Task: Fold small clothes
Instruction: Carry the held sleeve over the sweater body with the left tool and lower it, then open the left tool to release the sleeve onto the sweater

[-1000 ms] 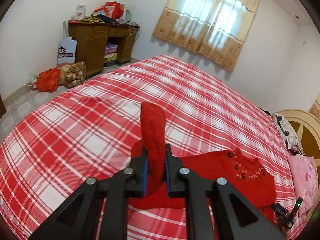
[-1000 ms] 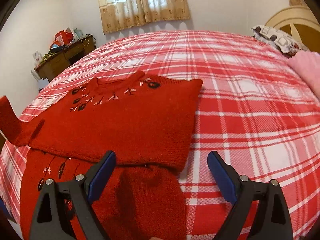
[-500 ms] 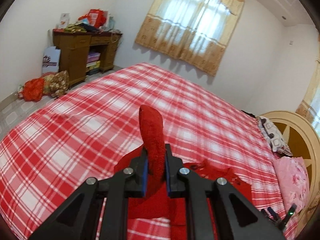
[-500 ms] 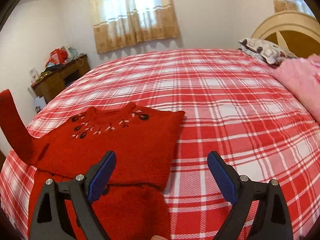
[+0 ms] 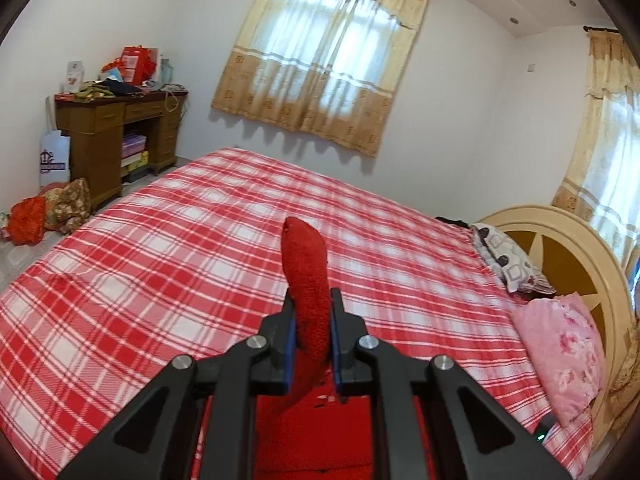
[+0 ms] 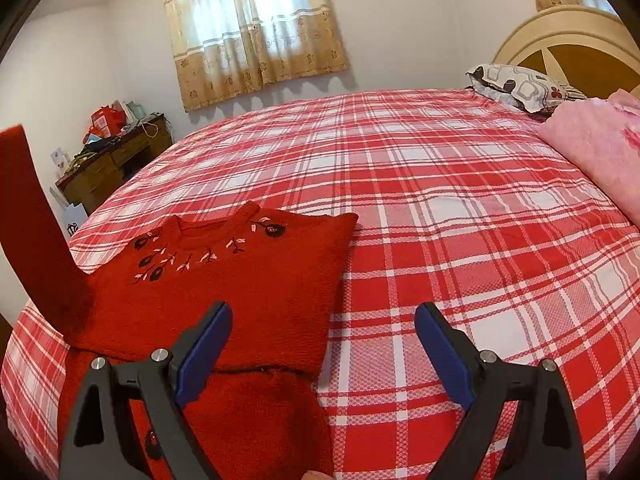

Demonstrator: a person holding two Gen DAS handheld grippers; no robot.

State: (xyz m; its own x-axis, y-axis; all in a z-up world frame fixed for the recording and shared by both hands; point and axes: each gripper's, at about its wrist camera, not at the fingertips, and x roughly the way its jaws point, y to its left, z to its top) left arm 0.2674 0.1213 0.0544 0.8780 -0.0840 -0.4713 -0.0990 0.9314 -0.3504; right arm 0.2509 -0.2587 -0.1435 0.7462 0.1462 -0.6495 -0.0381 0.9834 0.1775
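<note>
At the far left, beside the wooden desk (image 5: 96,136) off the foot of the bed, a white paper bag (image 5: 54,156) carries a blue crown logo with lettering too small to read; the boxes and cards heaped on the desk top are equally illegible.

The red sweater (image 6: 224,280) lies on the red plaid bedspread (image 6: 460,208) near the bed's near edge, toward its left side as the right wrist camera sees it. Its collar, edged with embroidered dark flowers and pale leaves, points toward the far edge and the curtained window (image 6: 256,28); the lower body is folded, so the layers overlap. One sleeve (image 5: 306,280) stands lifted off the bed, its long axis nearly upright, leaning slightly left.

The left gripper (image 5: 313,320) is clamped tight on that sleeve, blue pads pressed against the knit on both sides; the sleeve's lower part is hidden behind the black tongs.

The right gripper (image 6: 322,340) hovers over the sweater's near right corner with its jaws spread wide, holding nothing.

At the right, a patterned pillow (image 6: 520,88) and a pink blanket (image 6: 592,148) lie by the headboard (image 6: 568,36), the blanket cut off by the frame.
</note>
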